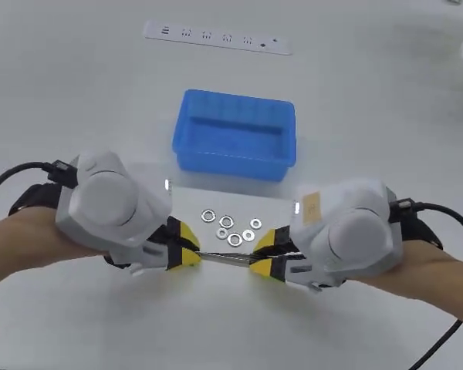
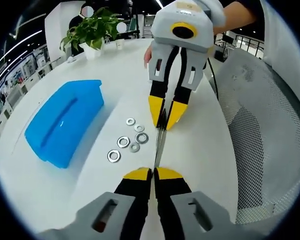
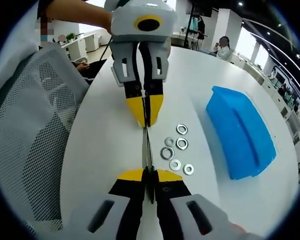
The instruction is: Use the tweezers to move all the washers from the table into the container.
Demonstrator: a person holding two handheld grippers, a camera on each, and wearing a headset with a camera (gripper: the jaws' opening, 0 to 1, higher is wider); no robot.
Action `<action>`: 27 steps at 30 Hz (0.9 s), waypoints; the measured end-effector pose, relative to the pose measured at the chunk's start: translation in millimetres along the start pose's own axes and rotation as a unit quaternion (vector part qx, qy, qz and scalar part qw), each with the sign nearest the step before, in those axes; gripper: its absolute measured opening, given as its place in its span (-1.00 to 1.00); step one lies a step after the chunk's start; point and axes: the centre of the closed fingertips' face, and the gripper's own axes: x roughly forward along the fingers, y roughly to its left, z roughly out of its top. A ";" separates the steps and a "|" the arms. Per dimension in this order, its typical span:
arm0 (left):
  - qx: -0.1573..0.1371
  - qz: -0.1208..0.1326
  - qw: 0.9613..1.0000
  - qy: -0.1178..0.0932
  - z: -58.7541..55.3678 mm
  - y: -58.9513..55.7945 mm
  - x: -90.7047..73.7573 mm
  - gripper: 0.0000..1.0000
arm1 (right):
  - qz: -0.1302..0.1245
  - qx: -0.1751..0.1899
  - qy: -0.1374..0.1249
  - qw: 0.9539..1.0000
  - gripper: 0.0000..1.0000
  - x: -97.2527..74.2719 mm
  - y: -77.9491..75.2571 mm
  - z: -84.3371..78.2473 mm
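Thin metal tweezers [image 1: 224,258] hang level just above the white table, held at both ends. My left gripper [image 1: 191,247] is shut on the left end and my right gripper [image 1: 258,254] is shut on the right end. Several steel washers [image 1: 231,229] lie loose on the table just beyond the tweezers. Behind them stands the blue container [image 1: 235,135], which looks empty. In the left gripper view my jaws [image 2: 153,174] pinch the tweezers [image 2: 159,147], with the washers [image 2: 127,142] to their left. In the right gripper view the tweezers [image 3: 147,147] run between both pairs of jaws, washers [image 3: 175,150] on the right.
A white power strip [image 1: 216,37] lies at the table's far edge behind the container. A mesh chair [image 2: 270,125] stands beside the table on the near side. A potted plant [image 2: 92,32] sits at a far corner. Cables trail from both grippers.
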 end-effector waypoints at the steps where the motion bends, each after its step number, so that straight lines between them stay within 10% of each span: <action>1: 0.001 -0.001 1.000 0.001 0.2 -0.8 0.0 -0.86 | -0.003 -0.001 -0.004 1.000 -0.84 0.1 -0.2 0.5; 15: 0.059 -0.022 0.997 0.034 -0.8 -14.6 -8.5 -0.91 | -0.008 -0.014 -0.018 1.000 -0.84 1.7 9.4 6.4; 27: 0.103 -0.017 0.995 0.000 51.1 -13.6 -59.5 -0.91 | -0.063 -0.016 -0.092 0.994 -0.85 -15.1 -0.3 34.2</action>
